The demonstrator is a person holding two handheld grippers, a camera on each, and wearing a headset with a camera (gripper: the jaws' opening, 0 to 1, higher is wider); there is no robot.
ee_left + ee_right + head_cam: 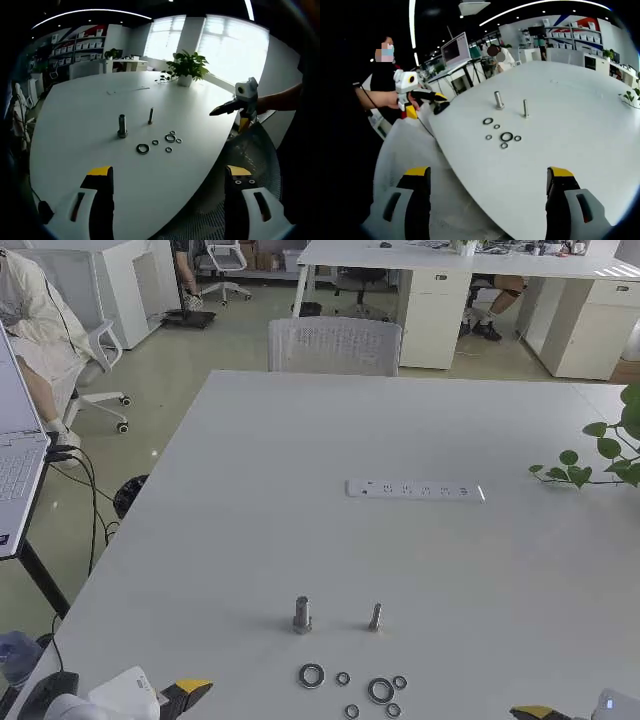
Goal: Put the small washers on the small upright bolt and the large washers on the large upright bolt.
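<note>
Two bolts stand upright near the front edge of the white table (250,460): the large bolt (302,614) on the left and the small bolt (375,617) just to its right, apart from each other. All six washers lie flat on the table in a loose cluster between the bolts and the near edge, none touching a bolt. Of the two large washers (311,675), one lies in front of the large bolt and the other lies further right, in front of the small bolt. The four small washers (343,678) are scattered around that second one, close to it but apart. In the head view the left gripper (190,690) sits at the lower left corner and the right gripper (540,712) at the lower right, both well apart from the washers. In its own view the left gripper's jaws are spread wide with nothing between them, aimed at the table from beyond its edge. The right gripper's jaws are likewise wide and empty in its own view. Farther back a power strip (415,489) lies on the table and a plant (610,450) reaches in from the right. A chair (335,345) stands at the far edge and a laptop (15,460) sits at the left.
</note>
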